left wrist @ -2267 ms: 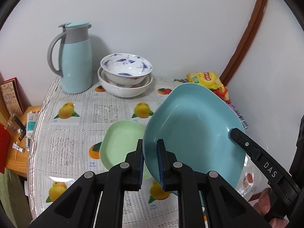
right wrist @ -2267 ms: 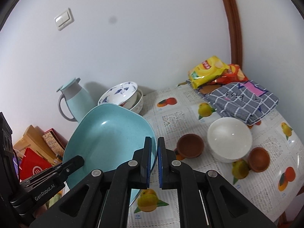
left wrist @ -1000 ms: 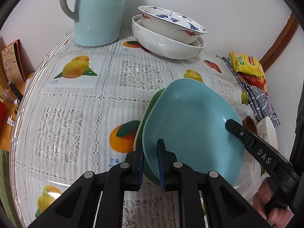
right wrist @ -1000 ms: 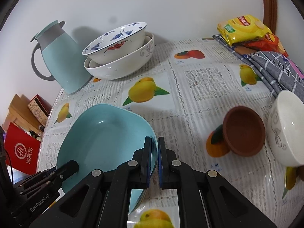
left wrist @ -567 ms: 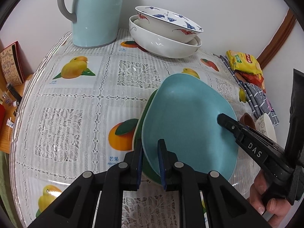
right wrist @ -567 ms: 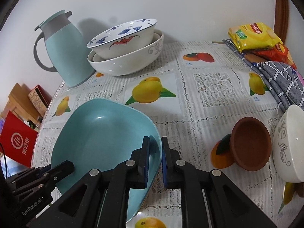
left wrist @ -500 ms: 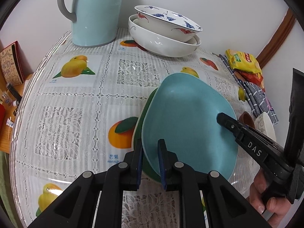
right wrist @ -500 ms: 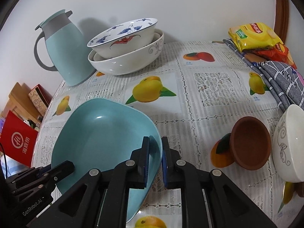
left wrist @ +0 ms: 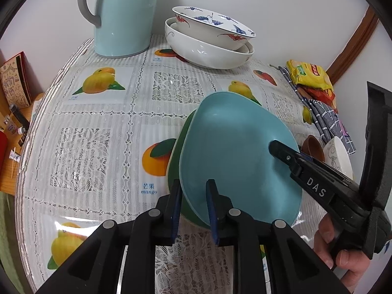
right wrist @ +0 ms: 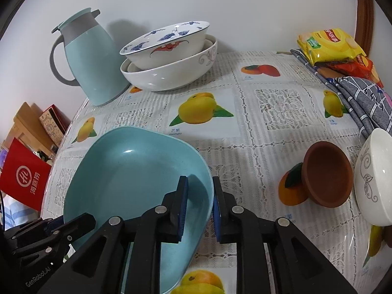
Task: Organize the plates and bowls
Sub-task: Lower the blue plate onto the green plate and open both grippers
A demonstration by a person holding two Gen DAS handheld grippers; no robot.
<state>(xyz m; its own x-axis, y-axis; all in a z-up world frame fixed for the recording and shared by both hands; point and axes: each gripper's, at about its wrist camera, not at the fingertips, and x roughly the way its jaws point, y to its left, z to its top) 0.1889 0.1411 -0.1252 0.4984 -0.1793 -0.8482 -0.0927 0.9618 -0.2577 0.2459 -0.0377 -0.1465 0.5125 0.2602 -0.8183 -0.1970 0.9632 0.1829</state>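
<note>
While both tools stand parted astride its rim, the left tool [left wrist: 192,203] and right tool [right wrist: 199,202] gripping nothing, the blue plate [left wrist: 235,156] rests on the green plate [left wrist: 176,154] on the worktop [left wrist: 98,132]; stacked bowls [left wrist: 208,41] sit beyond.

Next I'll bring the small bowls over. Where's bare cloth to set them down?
Bare cloth lies left of the blue plate, which sits on the green plate, out to the table edge. A second patch runs between the blue plate and the stacked white bowls. The right side is crowded: brown bowl, white bowl, checked cloth.
</note>
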